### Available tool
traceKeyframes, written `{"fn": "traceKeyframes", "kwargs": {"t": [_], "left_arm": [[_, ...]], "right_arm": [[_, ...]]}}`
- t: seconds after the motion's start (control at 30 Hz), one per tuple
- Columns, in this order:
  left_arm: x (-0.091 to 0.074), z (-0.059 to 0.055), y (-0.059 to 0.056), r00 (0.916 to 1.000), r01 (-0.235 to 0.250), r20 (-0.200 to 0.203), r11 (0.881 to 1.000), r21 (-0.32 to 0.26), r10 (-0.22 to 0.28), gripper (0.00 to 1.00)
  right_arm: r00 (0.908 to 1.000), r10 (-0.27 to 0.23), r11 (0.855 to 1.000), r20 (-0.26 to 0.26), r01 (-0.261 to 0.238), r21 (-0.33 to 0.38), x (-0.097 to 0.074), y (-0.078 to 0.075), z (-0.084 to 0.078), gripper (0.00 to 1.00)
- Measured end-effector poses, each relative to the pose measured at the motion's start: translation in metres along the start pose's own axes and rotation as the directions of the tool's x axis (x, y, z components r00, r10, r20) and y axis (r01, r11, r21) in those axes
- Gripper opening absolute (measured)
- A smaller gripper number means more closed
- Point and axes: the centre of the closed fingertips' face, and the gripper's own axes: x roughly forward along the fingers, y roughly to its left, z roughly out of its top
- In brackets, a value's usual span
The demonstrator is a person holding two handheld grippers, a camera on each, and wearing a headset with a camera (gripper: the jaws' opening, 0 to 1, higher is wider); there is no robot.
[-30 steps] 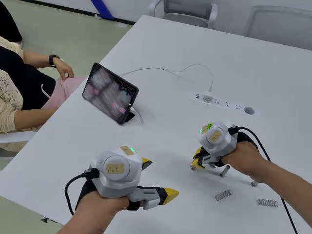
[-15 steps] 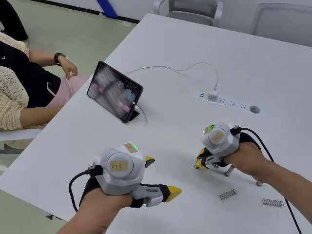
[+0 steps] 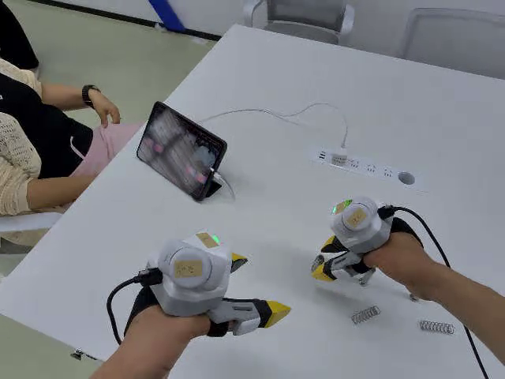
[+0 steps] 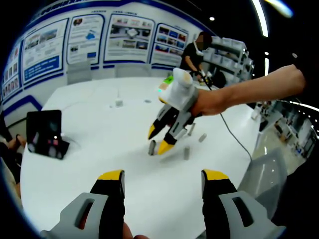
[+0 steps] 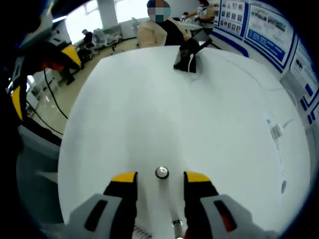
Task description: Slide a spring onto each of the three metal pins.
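Right hand-held gripper (image 5: 160, 178) open, metal pin (image 5: 161, 172) between its tips

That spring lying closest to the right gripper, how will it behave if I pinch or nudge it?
The spring is a small open wire coil, so probably light and squashy under a pinch. Lying on its side on the smooth white table, it may roll or skid when nudged.

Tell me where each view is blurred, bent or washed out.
Head view: sharp, evenly lit, tablet screen smeared. Left gripper view: fisheye curves the table edge; ceiling lights streak. Right gripper view: soft, table glaring white around the pin.
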Motion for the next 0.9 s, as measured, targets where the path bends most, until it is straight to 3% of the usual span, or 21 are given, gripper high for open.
{"fn": "traceKeyframes", "kwargs": {"t": [0.17,0.4,0.9], "left_arm": [[0.002,0.0,-0.003,1.0,0.01,0.001,1.0,0.003,-0.01,0.63],[0.003,0.001,-0.006,0.9998,0.018,0.007,1.0,0.001,-0.018,0.63],[0.001,-0.004,-0.007,0.9998,0.018,0.003,1.0,-0.004,-0.018,0.64]], "right_arm": [[0.9977,-0.002,0.998,0.067,-0.003,0.067,-0.011,0.002,0.003,0.42],[0.9885,-0.012,0.984,0.15,-0.015,0.176,-0.023,0.004,0.006,0.46],[0.96,-0.071,0.962,0.271,-0.006,0.271,-0.044,0.012,0.01,0.5]]}}
